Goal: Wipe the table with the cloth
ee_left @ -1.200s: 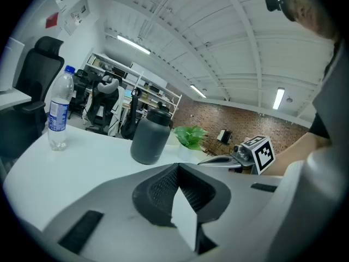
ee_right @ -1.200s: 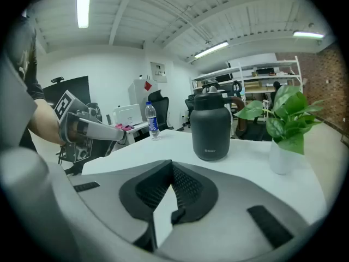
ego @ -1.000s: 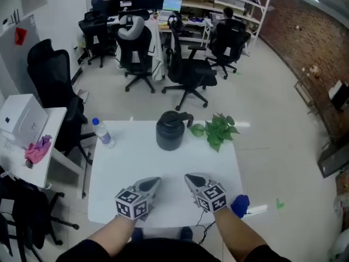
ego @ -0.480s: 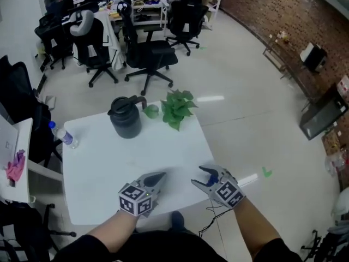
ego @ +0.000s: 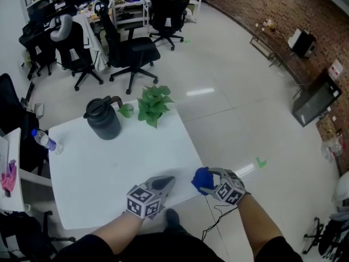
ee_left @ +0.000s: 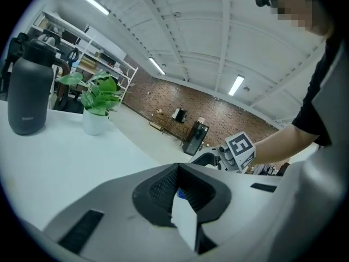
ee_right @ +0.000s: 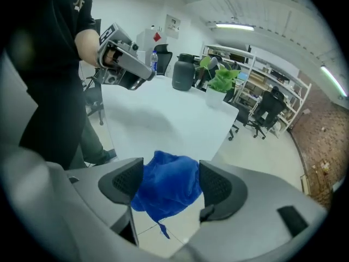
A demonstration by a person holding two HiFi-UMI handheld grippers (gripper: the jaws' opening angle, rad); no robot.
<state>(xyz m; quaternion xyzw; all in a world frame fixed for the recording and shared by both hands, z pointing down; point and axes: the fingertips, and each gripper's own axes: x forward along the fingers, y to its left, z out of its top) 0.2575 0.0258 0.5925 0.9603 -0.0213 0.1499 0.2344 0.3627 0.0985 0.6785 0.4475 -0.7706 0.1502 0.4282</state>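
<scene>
Right tool (ego: 205, 180) opening around cloth (ee_right: 166, 185)

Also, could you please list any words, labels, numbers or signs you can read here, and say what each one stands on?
No text is readable.
On the dark jug, a small pale mark: too blurred to read.
On the far wall, a sheet: too small to read.
On the marker cubes: black-and-white patterns, no letters.

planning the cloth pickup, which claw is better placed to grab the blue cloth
Right. The right claw is opening with the blue cloth already between its jaws, at the table corner. The left claw is shut and has no cloth.
</scene>
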